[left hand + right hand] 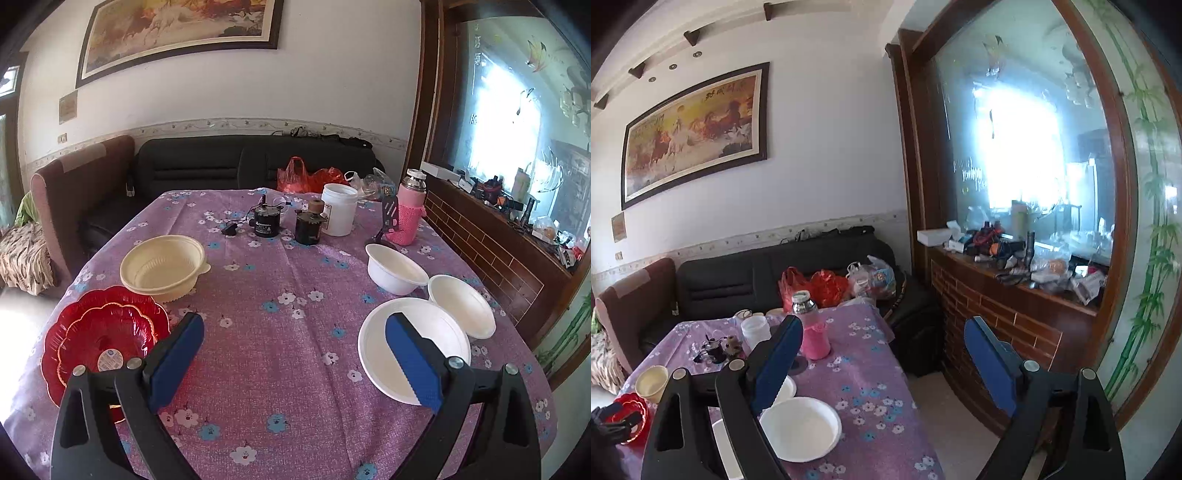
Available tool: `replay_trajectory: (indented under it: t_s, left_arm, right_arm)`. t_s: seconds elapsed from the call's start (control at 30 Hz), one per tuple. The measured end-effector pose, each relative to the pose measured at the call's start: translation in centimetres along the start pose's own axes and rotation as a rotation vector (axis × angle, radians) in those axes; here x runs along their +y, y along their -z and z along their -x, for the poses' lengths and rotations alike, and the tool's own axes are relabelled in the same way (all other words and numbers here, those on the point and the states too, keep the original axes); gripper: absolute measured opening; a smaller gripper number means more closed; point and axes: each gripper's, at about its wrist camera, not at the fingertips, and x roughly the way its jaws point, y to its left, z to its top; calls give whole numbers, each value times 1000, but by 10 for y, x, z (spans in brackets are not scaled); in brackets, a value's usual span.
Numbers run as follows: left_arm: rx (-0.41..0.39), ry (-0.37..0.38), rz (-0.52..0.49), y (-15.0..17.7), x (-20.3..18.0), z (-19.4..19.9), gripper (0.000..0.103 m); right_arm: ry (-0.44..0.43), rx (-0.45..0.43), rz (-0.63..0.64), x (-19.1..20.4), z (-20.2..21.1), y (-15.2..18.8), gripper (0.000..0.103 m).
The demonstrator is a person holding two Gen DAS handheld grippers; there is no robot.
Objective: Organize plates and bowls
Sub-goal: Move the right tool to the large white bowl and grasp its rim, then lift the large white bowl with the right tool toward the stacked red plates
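— What is hidden or cut off?

— In the left wrist view the red plates (99, 343) are partly covered by the left claw (293, 360); in the right wrist view a finger (777, 363) of the right claw (882, 363) hides part of the small white bowl (786, 389).

— And the dishes?

— Taking the pink bottle (406, 218) as landmark: a white bowl (395, 269) sits just in front of it, a second white bowl (461, 306) nearer and to its right, a wide white plate (413, 347) nearer still. The cream bowl (162, 267) lies well left of it on the purple floral surface (288, 295).

— The claws?

— Both spread wide, holding nothing.
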Motion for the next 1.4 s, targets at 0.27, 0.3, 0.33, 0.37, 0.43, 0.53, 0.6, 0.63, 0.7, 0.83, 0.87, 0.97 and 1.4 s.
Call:
replay_trajectory:
  t_s: [0.27, 0.3, 0.33, 0.37, 0.43, 0.53, 0.6, 0.63, 0.7, 0.83, 0.87, 0.97, 1.4]
  left_arm:
    - [126, 53, -18, -57, -24, -49, 99]
    - [145, 59, -19, -64, -28, -60, 99]
    - [170, 64, -27, -70, -34, -73, 99]
    - [193, 61, -37, -75, -39, -84, 99]
    - [238, 56, -54, -80, -50, -111, 99]
    - [320, 82, -49, -79, -62, -149, 99]
    - [370, 102, -38, -75, -69, -173, 99]
    - [390, 104, -37, -73, -73, -184, 99]
    - [432, 113, -36, -68, -81, -204, 98]
    - [483, 149, 9, -68, -88, -233, 98]
    - [489, 158, 28, -70, -88, -238, 98]
    - [504, 163, 85, -76, -85, -252, 98]
    - [582, 141, 196, -62, -64, -292, 98]
  right_arm:
    - [-217, 274, -187, 14, -132, 33, 92]
    - [-245, 317, -211, 21, -152, 39, 90]
    - [-269, 358, -228, 29, -171, 45, 87]
    - [-292, 405, -233, 40, -190, 52, 83]
    - [-329, 505, -224, 64, -226, 67, 76]
    - [-336, 621, -167, 100, -267, 86, 73]
    - [-337, 672, -135, 116, -286, 96, 73]
    - [-343, 696, -118, 123, -294, 100, 73]
    - [-342, 733, -87, 132, -308, 109, 73]
    - [-329, 792, -26, 144, -331, 121, 73]
    - [-325, 804, -5, 147, -337, 124, 73]
    - [-334, 868, 47, 157, -352, 134, 73]
    - [-359, 949, 120, 175, -372, 155, 52]
